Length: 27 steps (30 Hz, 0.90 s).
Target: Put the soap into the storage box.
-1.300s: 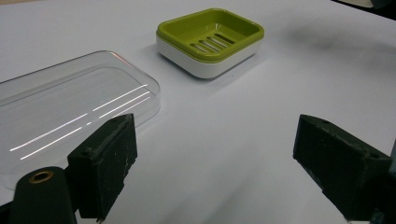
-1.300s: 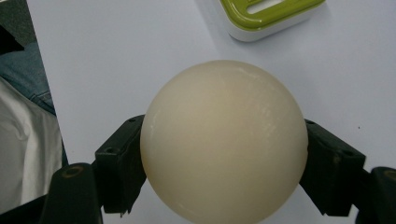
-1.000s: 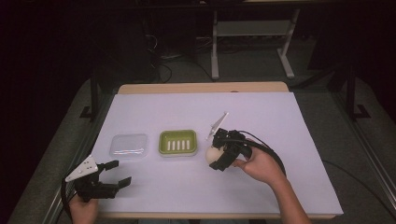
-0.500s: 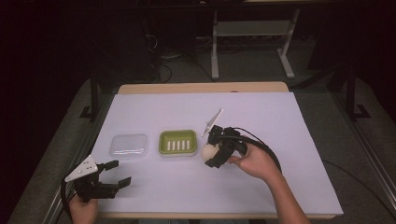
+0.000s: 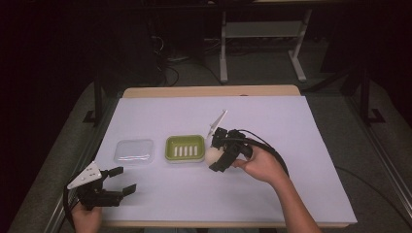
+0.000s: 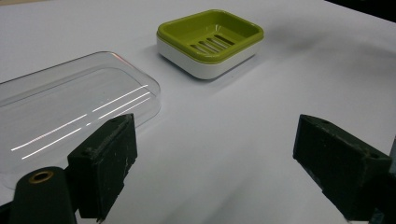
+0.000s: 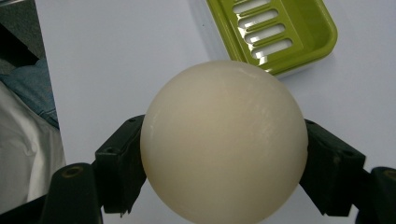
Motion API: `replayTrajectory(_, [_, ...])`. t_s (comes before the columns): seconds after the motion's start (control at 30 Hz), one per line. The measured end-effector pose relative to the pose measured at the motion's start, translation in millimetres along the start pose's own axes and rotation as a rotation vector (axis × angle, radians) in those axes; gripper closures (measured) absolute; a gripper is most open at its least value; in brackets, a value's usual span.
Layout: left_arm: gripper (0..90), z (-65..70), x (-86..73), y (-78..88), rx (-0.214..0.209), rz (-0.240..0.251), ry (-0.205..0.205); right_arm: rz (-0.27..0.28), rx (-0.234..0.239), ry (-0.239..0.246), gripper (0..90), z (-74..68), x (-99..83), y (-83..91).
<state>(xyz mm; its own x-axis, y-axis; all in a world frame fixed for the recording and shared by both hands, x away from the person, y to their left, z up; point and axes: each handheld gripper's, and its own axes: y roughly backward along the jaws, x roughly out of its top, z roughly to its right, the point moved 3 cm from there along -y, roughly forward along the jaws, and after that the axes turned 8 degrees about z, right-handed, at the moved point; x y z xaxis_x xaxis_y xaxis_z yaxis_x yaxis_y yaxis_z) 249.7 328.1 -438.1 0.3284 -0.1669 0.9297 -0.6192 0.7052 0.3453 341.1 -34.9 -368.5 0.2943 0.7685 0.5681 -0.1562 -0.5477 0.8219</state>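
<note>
Covered by a white sheet, the counter (image 5: pixel 311 145), with everything grouped around the green soap dish (image 5: pixel 185 148). Left of the dish and apart from it, a clear plastic lid (image 5: pixel 133 151), lying flat. Well down and left of the dish, near the counter's front edge, the left claw (image 5: pixel 120 180), jaws spread wide with nothing between them. Just right of the dish, the right claw (image 5: pixel 217 154), clamped on a cream ball (image 7: pixel 224 140), likely a round soap.

Likely risks: a smooth round surface pinched by two flat jaws at its widest line, so easy to squirt out if the squeeze loosens or tilts; once loose, free to roll across the sheet and off the counter. Possible bounce off the dish's slotted floor or a clip on its rim if released high or off-centre. Light dish, easy to nudge.

Hard to tell: whether the ball hangs above the sheet or touches it. Unclear too, the thin white piece (image 5: pixel 217 122) behind the right claw. Hidden, the ball's underside.
</note>
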Motion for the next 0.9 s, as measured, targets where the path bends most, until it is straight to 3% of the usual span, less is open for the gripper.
replayTrajectory(0.9, [12.8, 0.5, 0.1, -0.3, -0.004, 0.004, 0.005, -0.015, 0.016, 0.044, 24.0, 4.6, 38.4, -10.9])
